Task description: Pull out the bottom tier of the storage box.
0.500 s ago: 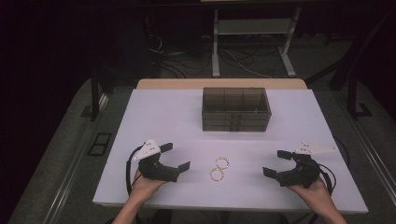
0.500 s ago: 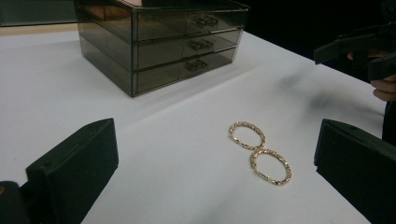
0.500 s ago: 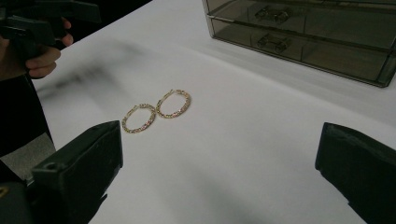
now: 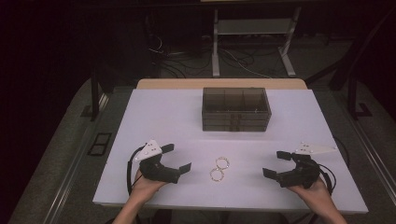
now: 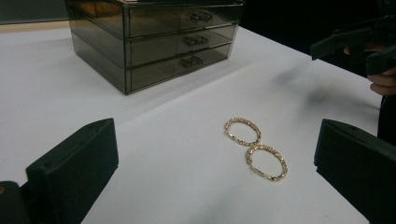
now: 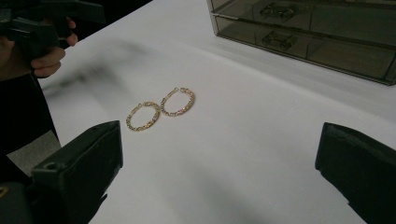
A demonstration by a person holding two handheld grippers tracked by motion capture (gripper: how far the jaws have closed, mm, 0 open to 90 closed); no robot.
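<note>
Nearest, at the bottom of the high view, two hands each hold a black gripper on a white table (image 4: pixel 154 116). Lower left, the left gripper (image 4: pixel 180 157) has its jaws spread wide with nothing between them. Lower right, the right gripper (image 4: pixel 275 163) is likewise released and grasps nothing. Between them, just below the frame's centre, two gold hoop earrings (image 4: pixel 219 169) lie flat on the table, touching each other, apart from both grippers. Farther back, above centre, stands a smoky transparent drawer box (image 4: pixel 236 109), its drawers closed.
</note>
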